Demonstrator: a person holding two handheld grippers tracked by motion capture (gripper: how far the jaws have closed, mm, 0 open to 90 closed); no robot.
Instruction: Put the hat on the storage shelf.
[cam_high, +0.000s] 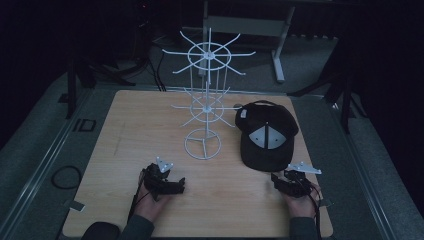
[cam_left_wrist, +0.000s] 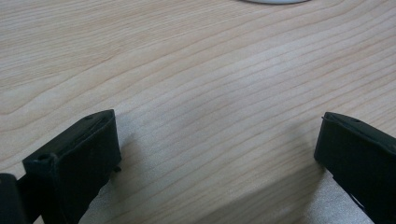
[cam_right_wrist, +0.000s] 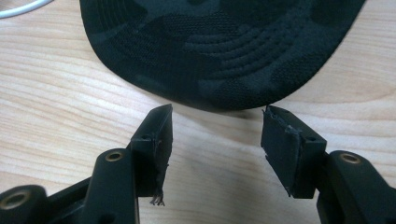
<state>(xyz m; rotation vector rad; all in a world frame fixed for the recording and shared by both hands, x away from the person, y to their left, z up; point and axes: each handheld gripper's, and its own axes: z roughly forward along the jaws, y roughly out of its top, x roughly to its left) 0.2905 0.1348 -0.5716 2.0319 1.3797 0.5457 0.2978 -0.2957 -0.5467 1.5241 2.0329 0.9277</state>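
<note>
A black baseball cap (cam_high: 267, 137) lies right of centre on the wooden table (cam_high: 125, 130), beside a white wire display rack (cam_high: 206, 95). The right gripper (cam_right_wrist: 217, 126), jaws apart and empty, faces the cap's brim (cam_right_wrist: 219, 60) just ahead. At lower left, the left gripper (cam_left_wrist: 217, 140) gapes over bare wood.

I hold the left gripper (cam_high: 172, 186) low with jaws spread wide. My right gripper (cam_high: 285, 184) likewise rests low, jaws parted.

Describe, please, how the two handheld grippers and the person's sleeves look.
Both the left gripper and the right gripper are black, each with two blocky black jaws and a grey three-cornered plate on top. The right gripper's pads look frayed at the edges. The sleeves are dark.
</note>
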